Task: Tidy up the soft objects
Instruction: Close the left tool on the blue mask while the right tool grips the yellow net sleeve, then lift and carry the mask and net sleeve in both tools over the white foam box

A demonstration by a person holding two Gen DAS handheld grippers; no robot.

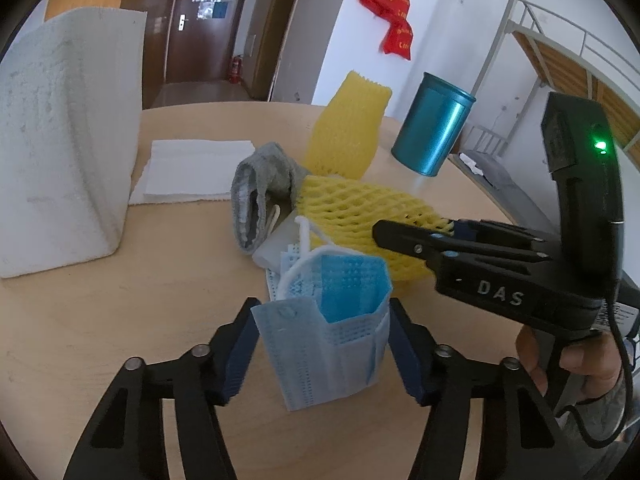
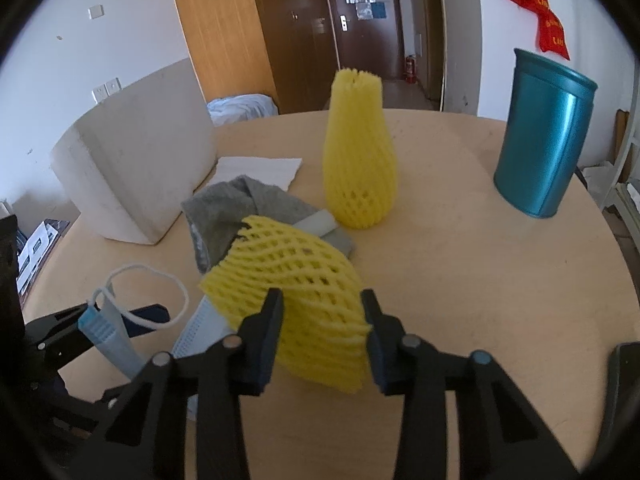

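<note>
Blue face mask (image 1: 328, 320) sits folded between the left gripper (image 1: 324, 344) fingers, which press its sides, at 6 o'clock in the left view. Lying yellow foam net (image 2: 296, 300) is clamped at its near end by the right gripper (image 2: 322, 336), centre table. Grey sock (image 2: 236, 208) touches it at 11 o'clock, second foam net (image 2: 358, 160) upright at 12. Teal can (image 2: 540, 140) at 2, white foam block (image 2: 136, 172) at 10, white paper towels (image 1: 196, 172) beside it, all on the wooden table (image 2: 460, 280).
</note>
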